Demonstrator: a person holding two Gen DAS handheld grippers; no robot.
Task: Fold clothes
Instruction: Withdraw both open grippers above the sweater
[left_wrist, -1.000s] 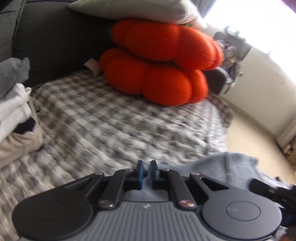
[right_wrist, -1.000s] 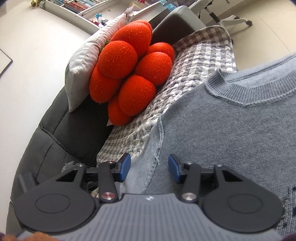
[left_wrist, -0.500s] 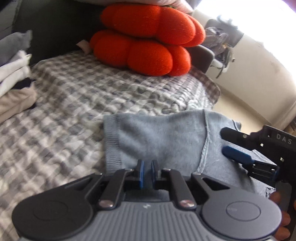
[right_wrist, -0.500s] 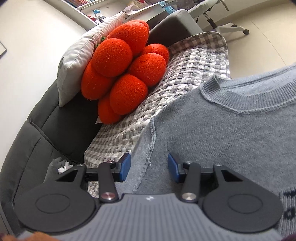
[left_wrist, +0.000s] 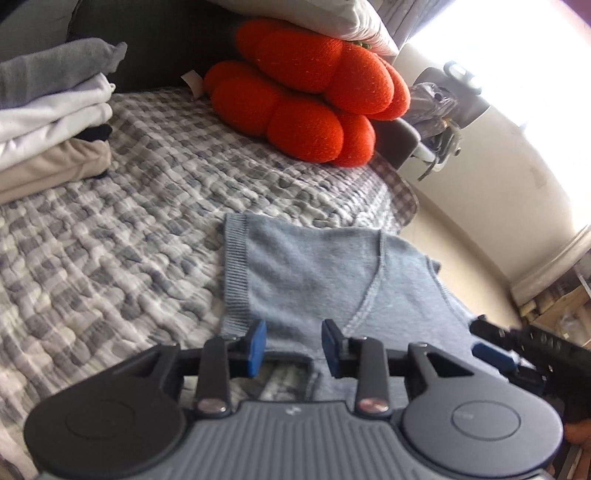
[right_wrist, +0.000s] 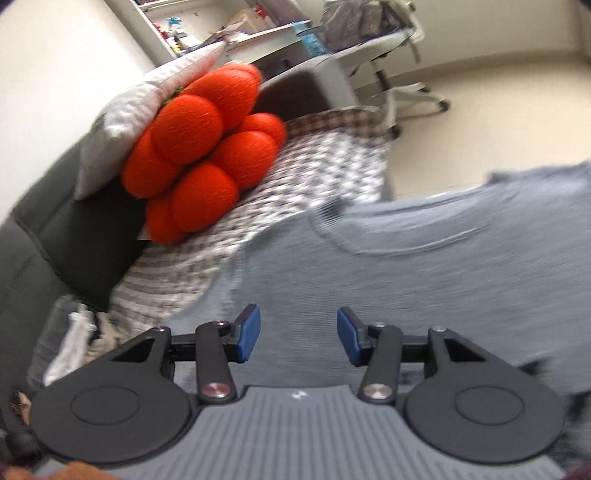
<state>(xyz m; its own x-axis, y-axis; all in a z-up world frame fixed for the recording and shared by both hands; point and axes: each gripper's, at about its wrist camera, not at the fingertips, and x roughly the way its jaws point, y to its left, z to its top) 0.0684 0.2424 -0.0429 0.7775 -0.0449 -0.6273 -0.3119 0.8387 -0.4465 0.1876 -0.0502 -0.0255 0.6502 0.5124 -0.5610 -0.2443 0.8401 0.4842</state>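
Since a second ago my left tongs have carried the sweater's sleeve across onto its body and are now letting go: their jaws are opening, the knit lying under and between the pads with neither pad pressing it. My right tongs stand apart with nothing clamped, hovering over the chest of the sweater, and their view has lifted a little and blurred.

So I judge one sleeve fold laid down, and the rest still to do: the other side, then doubling the body before it can join the stack of folded clothes, which sits well off to the left of my left tongs.

It is a pale grey-blue knit, soft and limp, with a ribbed cuff edge just ahead of my left tongs and a round ribbed collar ahead of my right. It lies on the checked blanket, partly over its near edge. Beyond it, the orange cushion leans against the sofa back.
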